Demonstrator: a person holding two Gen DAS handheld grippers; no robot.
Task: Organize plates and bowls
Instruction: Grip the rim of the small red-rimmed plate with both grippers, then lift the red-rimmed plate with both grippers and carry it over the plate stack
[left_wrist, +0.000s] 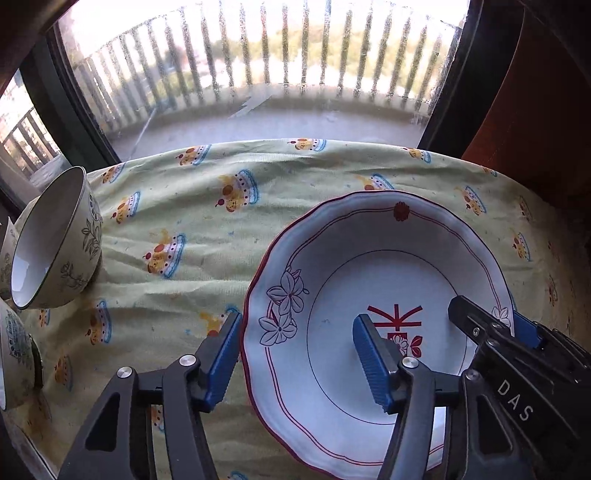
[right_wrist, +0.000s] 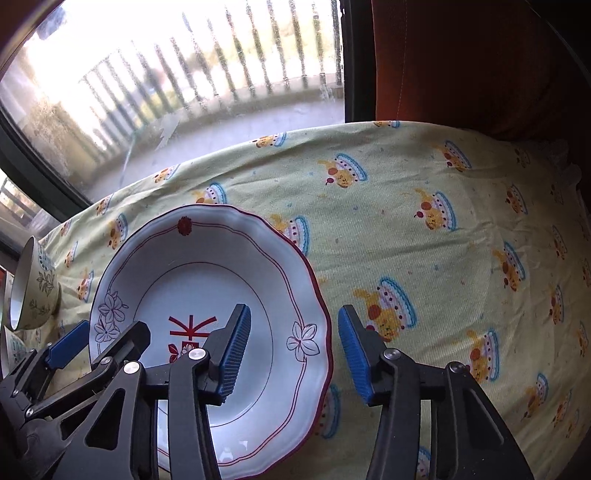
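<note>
A white deep plate (left_wrist: 343, 280) with a red scalloped rim, flower drawings and a red mark in its middle lies on the patterned cloth; it also shows in the right wrist view (right_wrist: 207, 266). My left gripper (left_wrist: 299, 354) is open, its jaws straddling the plate's left rim. My right gripper (right_wrist: 293, 350) is open, its jaws straddling the plate's right rim; it also shows in the left wrist view (left_wrist: 491, 325). A cream bowl (left_wrist: 55, 240) with leaf drawings stands at the far left, also in the right wrist view (right_wrist: 33, 288).
More bowls (left_wrist: 14, 354) sit at the left edge, partly cut off. The yellow-green cloth (right_wrist: 443, 229) covers the table. A large window (left_wrist: 258, 74) with a railing outside lies beyond the far edge. An orange-red chair back (right_wrist: 461, 62) stands at the far right.
</note>
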